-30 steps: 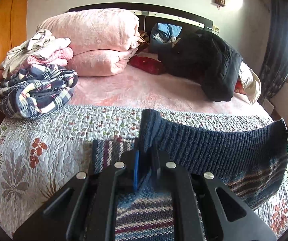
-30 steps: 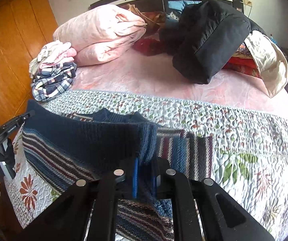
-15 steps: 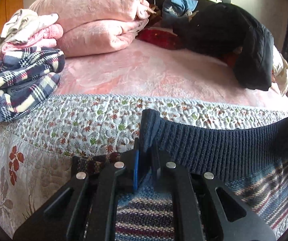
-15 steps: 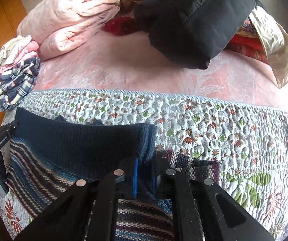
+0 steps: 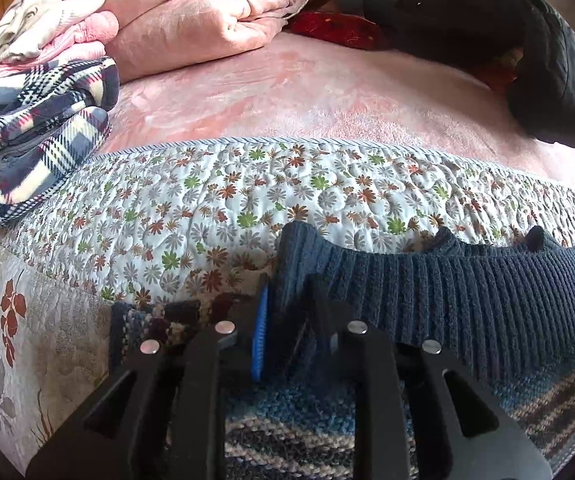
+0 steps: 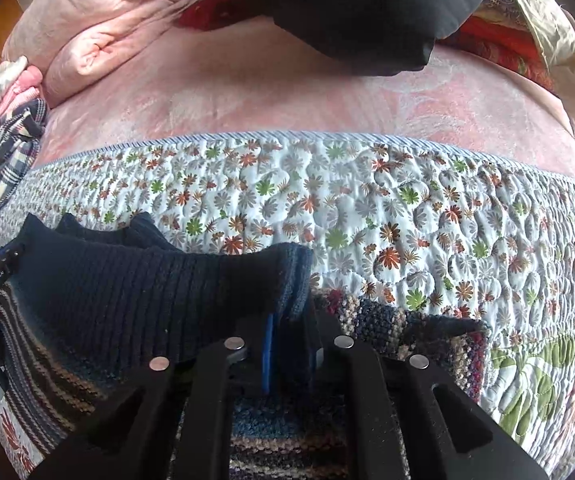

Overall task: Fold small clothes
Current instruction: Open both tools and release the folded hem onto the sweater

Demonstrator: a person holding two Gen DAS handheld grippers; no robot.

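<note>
Left gripper (image 5: 285,336): jaws closed narrow on the ribbed navy hem of the sweater (image 5: 467,304), at its left corner. Right gripper (image 6: 289,344): jaws likewise pinched on the same hem, at the right corner. Hem runs stretched between the two grippers, raised above the striped body of the sweater, which lies on the floral quilt (image 5: 207,216) at the near edge of the bed. A striped sleeve (image 6: 419,328) lies flat on the quilt beside the right gripper. Beyond the quilt: pink blanket (image 5: 307,92), plaid bundle (image 5: 39,128) at left, black jacket (image 6: 367,8) further back.
</note>
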